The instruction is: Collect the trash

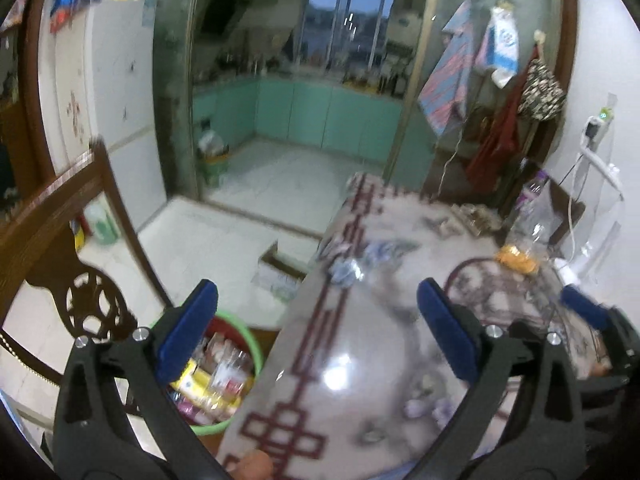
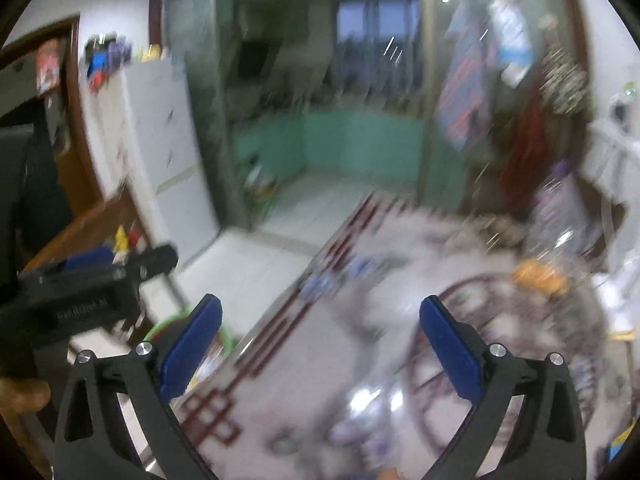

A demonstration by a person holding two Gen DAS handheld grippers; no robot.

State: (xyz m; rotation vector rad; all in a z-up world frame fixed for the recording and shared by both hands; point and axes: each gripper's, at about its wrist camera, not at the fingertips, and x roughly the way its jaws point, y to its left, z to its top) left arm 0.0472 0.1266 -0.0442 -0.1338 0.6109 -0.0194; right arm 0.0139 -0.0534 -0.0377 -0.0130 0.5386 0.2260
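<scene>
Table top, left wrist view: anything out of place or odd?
Yes. Crumpled wrappers lie loose near the table's left edge, more small scraps nearer the camera, all uncollected. The green bin on the floor beside the table already holds packaging. Both views are motion-blurred, so finer detail is unclear.

A doorway opens onto a kitchen with teal cabinets (image 1: 320, 112) and a dusk-blue window (image 1: 348, 20). A white fridge (image 1: 120, 100) stands left of it, a carved dark chair (image 1: 68, 264) nearer. The floor (image 1: 224, 240) is pale tile. Clothes (image 1: 496, 120) hang at right.
</scene>
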